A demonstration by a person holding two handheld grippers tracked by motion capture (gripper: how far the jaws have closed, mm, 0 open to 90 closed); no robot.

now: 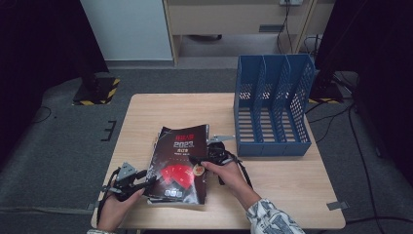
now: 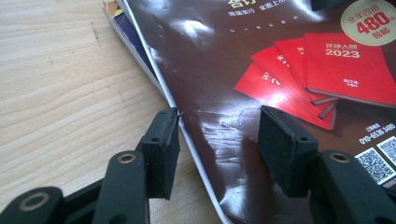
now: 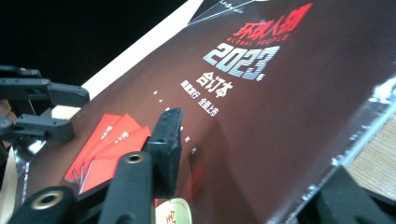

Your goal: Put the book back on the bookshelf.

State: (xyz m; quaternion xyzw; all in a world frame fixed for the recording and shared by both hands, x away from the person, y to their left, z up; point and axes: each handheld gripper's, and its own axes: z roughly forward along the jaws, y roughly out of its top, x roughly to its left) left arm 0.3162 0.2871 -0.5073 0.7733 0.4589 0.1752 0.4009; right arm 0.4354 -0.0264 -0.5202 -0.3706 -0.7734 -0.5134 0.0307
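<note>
Flat on the counter, toward its near left: a dark magazine with red booklets and "2023" printed on the glossy cover, topping a small stack. Beneath its left edge in the left gripper view, the edges of other magazines peeping out.

At the stack's near left corner, the left hand-held gripper, held low and pointing across the cover. Seen along its own jaws: roughly half open, astride the magazine's left edge, one pad tip touching that edge from the counter side, the other over the dark cover just below the red booklets. Nothing clamped between them.

At the stack's right edge, the right hand-held gripper, reaching in from the right, hand behind it. Seen along its own jaws: fairly narrow, one jaw over the cover, the other below the shiny right edge, so that the edge sits between them. Impossible to tell whether the pads press. Farther off in that view, the left hand-held gripper at the cover's opposite side.

Behind and to the right, well apart from the stack: a blue file rack, upright, its three slots facing forward.
</note>
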